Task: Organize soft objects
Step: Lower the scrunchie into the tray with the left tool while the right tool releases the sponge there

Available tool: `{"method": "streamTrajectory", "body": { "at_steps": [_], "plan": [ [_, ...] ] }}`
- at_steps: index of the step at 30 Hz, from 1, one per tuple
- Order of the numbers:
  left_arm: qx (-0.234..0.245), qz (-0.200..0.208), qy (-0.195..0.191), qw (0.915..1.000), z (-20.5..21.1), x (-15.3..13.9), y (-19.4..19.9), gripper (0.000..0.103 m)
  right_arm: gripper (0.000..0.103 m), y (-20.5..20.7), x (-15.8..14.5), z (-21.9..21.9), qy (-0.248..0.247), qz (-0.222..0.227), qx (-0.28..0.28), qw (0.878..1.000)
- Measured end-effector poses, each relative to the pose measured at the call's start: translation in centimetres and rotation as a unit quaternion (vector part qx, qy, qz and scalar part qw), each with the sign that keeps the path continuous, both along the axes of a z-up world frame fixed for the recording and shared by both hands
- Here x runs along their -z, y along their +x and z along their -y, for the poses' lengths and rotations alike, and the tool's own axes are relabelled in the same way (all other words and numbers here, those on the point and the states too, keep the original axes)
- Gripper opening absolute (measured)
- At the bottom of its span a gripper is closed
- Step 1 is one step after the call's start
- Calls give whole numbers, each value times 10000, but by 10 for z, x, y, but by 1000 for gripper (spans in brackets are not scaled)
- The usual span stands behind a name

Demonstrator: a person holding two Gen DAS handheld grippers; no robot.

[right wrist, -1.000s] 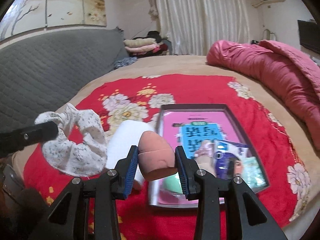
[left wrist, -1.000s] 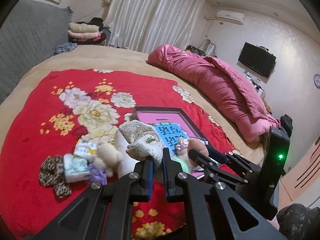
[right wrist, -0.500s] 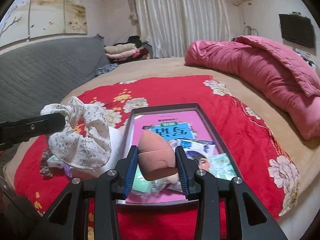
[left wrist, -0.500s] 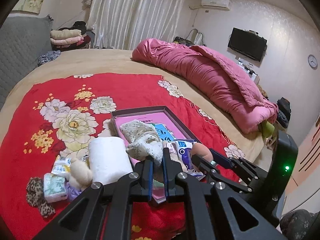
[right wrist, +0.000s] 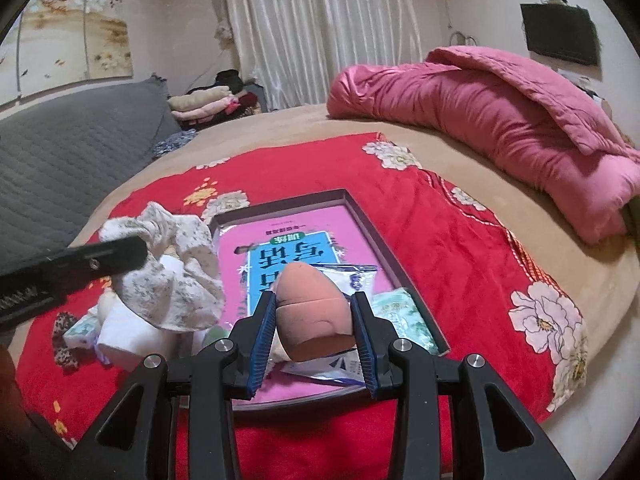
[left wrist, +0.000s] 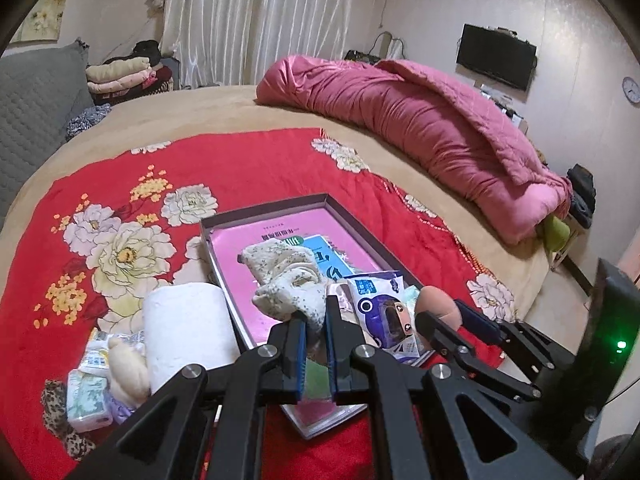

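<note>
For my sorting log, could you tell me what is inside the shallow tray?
The tray holds a pink book, a blue-and-white packet and a green tissue pack; the held sponge hides the rest.

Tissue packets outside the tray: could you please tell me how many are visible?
2: a green-patterned packet at the pile's near end and a white packet just behind it, both left of the toilet roll. More may be hidden.
</note>
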State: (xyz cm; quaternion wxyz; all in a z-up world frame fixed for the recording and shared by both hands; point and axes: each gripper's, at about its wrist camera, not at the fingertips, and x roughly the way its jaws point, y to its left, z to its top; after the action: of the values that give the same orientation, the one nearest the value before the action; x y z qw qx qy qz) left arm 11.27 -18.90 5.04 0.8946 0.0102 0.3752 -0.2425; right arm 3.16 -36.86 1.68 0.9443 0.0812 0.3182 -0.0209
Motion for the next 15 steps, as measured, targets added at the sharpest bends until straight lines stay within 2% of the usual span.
{"method": "streamTrajectory", "body": {
  "at_steps": [15],
  "plan": [
    [76,-388,229,9990,26,42,42,8,39,6,9,8,88,-173,97,9998]
  ]
}}
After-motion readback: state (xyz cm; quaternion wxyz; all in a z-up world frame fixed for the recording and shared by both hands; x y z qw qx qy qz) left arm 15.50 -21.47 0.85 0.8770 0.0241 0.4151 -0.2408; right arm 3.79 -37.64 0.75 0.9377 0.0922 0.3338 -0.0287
